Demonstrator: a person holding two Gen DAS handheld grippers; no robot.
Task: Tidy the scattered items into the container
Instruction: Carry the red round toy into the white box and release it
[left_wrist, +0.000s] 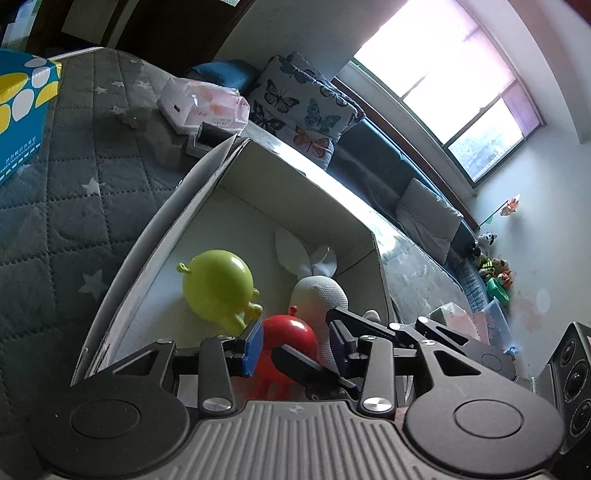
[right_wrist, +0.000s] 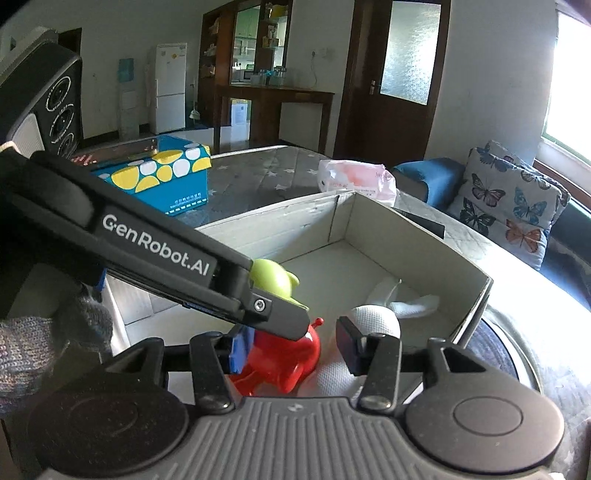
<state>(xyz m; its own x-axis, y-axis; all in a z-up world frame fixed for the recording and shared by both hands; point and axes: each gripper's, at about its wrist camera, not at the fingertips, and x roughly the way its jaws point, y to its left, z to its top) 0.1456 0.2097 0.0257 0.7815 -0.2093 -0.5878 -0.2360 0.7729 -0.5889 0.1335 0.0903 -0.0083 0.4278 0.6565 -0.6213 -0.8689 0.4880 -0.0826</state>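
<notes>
An open white cardboard box (left_wrist: 207, 192) stands on a grey quilted surface; it also shows in the right wrist view (right_wrist: 280, 225). Inside lie a green toy (left_wrist: 218, 280), a red toy (left_wrist: 291, 343) and a white knitted rabbit (left_wrist: 317, 291). My left gripper (left_wrist: 295, 347) is open above the box, its pads on either side of the red toy without touching it. My right gripper (right_wrist: 291, 350) is also open above the red toy (right_wrist: 291, 365). The left gripper's body (right_wrist: 155, 251) crosses the right wrist view and partly hides the green toy (right_wrist: 269, 280).
A blue and yellow box (left_wrist: 18, 107) and a pink tissue pack (left_wrist: 207, 107) lie on the quilted surface. A butterfly cushion (left_wrist: 303, 103) rests on a blue sofa under the window. A speaker (left_wrist: 572, 369) stands at the right.
</notes>
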